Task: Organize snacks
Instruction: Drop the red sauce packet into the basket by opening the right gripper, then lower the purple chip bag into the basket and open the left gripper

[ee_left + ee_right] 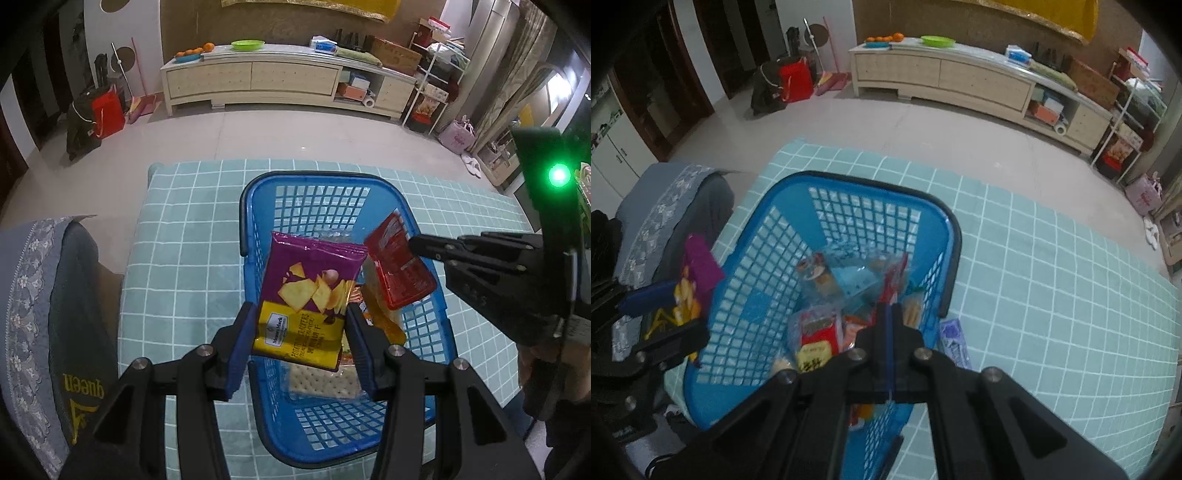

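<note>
Blue pads of the left hand-held gripper clamp the lower yellow half of a purple cracker pack, one pad on each side edge, jaws part-way apart around its width. That pack hangs tilted above the near half of a blue basket, which stands on a surface covered in a pale green checked cloth, toward its near-left part.

From the right, the right hand-held gripper comes in with its jaws pressed together on the corner of a red packet; in the right wrist view the same fingers meet with only a thin red edge of wrapper showing at their tips. This packet hangs over the basket's right side, close beside the purple pack but not touching it as far as can be told.

Inside the basket lie more snacks: a clear pack of pale square crackers under the left gripper, an orange wrapper, and a red-and-yellow pack near the front. Outside, a small purple-white packet lies on the cloth just beside the basket's right wall.

Left of the surface sits a grey cushion with a floral border.
</note>
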A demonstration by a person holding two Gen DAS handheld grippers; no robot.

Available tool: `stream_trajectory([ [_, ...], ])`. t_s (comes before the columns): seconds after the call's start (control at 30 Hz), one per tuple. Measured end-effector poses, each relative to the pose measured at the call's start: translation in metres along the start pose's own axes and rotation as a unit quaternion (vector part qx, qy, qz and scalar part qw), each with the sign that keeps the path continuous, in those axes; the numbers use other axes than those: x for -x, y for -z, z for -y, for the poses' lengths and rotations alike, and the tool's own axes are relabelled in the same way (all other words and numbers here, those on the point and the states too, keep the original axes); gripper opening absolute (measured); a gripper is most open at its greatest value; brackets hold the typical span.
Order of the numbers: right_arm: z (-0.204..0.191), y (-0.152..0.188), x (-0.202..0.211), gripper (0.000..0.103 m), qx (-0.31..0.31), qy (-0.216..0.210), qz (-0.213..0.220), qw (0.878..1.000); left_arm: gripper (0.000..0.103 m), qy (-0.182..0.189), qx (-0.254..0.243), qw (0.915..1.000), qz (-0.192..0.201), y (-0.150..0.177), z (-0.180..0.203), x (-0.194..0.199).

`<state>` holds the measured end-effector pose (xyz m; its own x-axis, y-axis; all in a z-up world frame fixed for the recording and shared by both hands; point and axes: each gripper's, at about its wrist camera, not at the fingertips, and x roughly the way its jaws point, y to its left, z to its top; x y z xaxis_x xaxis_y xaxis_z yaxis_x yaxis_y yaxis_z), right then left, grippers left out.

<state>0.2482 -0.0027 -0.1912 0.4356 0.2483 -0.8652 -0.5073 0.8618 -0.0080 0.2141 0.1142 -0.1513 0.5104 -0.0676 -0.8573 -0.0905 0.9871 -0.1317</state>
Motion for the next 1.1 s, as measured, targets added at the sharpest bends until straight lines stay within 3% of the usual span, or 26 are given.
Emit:
stream_trajectory([
  [0.1,0.0,-0.001,0.001,0.01,0.005,0.012,0.005,1.0,0.046,0.0,-0.002,1.0,-0.001,0.002,0.003,0.001],
  [0.13,0.001,0.001,0.003,0.028,0.006,0.008,0.003,1.0,0.046,0.001,-0.001,1.0,-0.001,0.003,0.003,0.001],
  [0.17,0.002,0.002,0.004,0.055,0.006,0.012,0.002,1.0,0.046,0.001,0.0,1.0,-0.001,0.004,0.004,0.002],
  [0.23,0.005,0.006,0.012,0.083,0.001,0.021,0.015,1.0,0.046,0.001,-0.001,1.0,0.0,0.006,0.006,0.004],
  [0.27,0.006,0.008,0.02,0.087,-0.003,0.027,0.032,0.999,0.046,0.002,-0.002,1.0,0.001,0.007,0.007,0.006],
  [0.37,0.011,0.016,0.036,0.088,-0.007,0.03,0.056,0.998,0.046,0.006,-0.003,1.0,0.006,0.009,0.012,0.011],
  [0.5,0.014,0.027,0.047,0.088,-0.013,0.024,0.052,0.998,0.046,0.013,-0.005,0.9998,0.013,0.012,0.019,0.018],
  [0.67,0.016,0.039,0.053,0.098,-0.014,0.031,0.057,0.998,0.046,0.022,-0.013,0.9995,0.019,0.015,0.03,0.017],
  [0.8,0.023,0.049,0.054,0.099,-0.041,0.05,0.081,0.995,0.046,0.025,-0.005,0.9996,0.013,0.014,0.029,0.007],
  [1.1,0.031,0.058,0.033,0.099,-0.049,0.049,0.056,0.996,0.046,0.037,0.01,0.9992,-0.011,0.015,0.018,-0.025],
])
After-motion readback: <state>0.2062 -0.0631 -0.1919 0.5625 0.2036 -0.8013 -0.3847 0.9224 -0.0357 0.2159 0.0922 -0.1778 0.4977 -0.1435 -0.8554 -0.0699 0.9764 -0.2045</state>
